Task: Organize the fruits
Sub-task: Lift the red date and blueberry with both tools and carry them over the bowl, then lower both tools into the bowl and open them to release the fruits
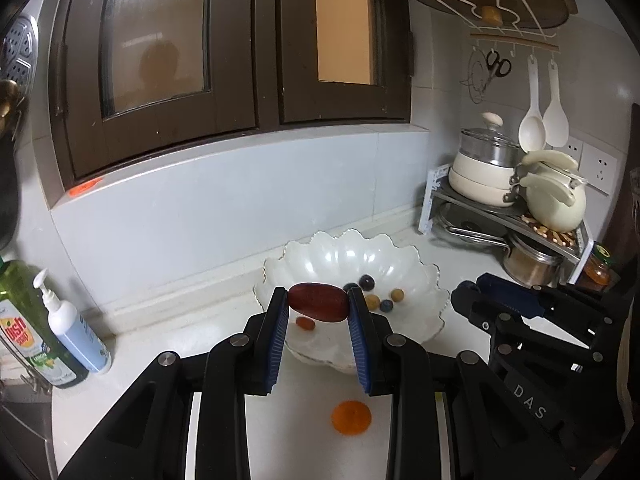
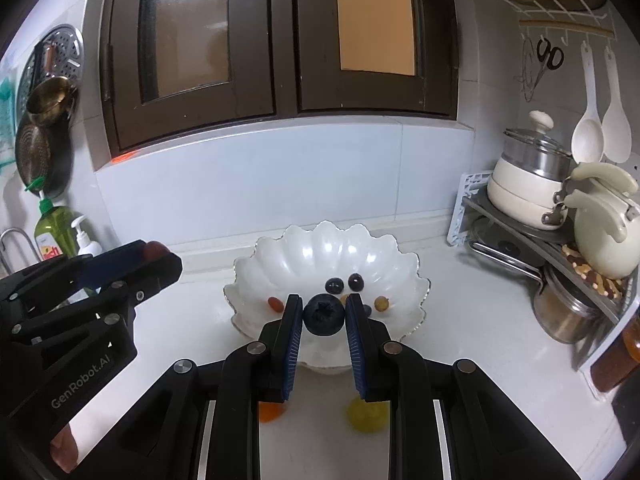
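My left gripper [image 1: 319, 303] is shut on a dark red oblong fruit [image 1: 319, 302], held above the near rim of a white scalloped bowl [image 1: 340, 250]. My right gripper [image 2: 323, 314] is shut on a blueberry [image 2: 323, 315], also above the bowl's [image 2: 320, 248] near side. Several small fruits lie in the bowl: dark berries [image 2: 334, 285], a reddish one [image 2: 274, 303] and a yellowish one [image 2: 381, 303]. On the counter near me lie an orange fruit [image 1: 351, 417] and a green-yellow one [image 2: 367, 413]. Each gripper shows at the edge of the other's view.
A rack [image 1: 516, 216] with cream pots and a kettle stands at the right, a steel pot [image 1: 530, 264] under it. Dish soap [image 1: 30, 328] and a pump bottle [image 1: 74, 330] stand at the left by the sink. Dark window frames rise behind the backsplash.
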Tool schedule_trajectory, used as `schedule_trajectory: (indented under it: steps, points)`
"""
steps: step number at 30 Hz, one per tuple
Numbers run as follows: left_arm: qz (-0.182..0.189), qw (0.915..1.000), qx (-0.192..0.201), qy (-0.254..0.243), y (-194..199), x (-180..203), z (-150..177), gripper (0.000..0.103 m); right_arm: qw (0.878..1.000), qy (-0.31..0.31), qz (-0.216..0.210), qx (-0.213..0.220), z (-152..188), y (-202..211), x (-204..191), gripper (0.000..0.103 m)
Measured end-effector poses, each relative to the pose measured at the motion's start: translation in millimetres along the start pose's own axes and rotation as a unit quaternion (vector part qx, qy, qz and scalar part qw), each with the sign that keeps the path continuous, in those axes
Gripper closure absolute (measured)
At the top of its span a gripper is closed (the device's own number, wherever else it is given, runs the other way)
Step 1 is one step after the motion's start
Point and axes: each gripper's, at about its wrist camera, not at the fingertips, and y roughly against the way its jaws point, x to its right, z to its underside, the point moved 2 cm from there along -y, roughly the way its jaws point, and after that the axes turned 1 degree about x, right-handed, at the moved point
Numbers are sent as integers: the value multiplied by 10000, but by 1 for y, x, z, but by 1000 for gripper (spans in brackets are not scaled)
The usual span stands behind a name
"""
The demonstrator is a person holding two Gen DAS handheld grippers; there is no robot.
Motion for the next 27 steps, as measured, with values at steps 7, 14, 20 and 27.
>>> schedule_trajectory:
  steps: [7, 14, 20, 27]
  points:
    - [-73, 9999, -71, -36, -22, 0, -12, 73, 9998, -65, -15, -202, -9, -24, 5, 79]
    - [-61, 9997, -211, -77, -46, 0, -23, 73, 9996, -13, 104, -274, -21, -43, 9, 79]
    - [32, 9989, -462, -33, -72, -2, -29, 73, 9993, 77, 215, -301, -34, -57, 12, 79]
    - [81, 9970, -775, -14, -104, -3, -35, 73, 9983, 83, 265, -509, -43, -83, 19, 79]
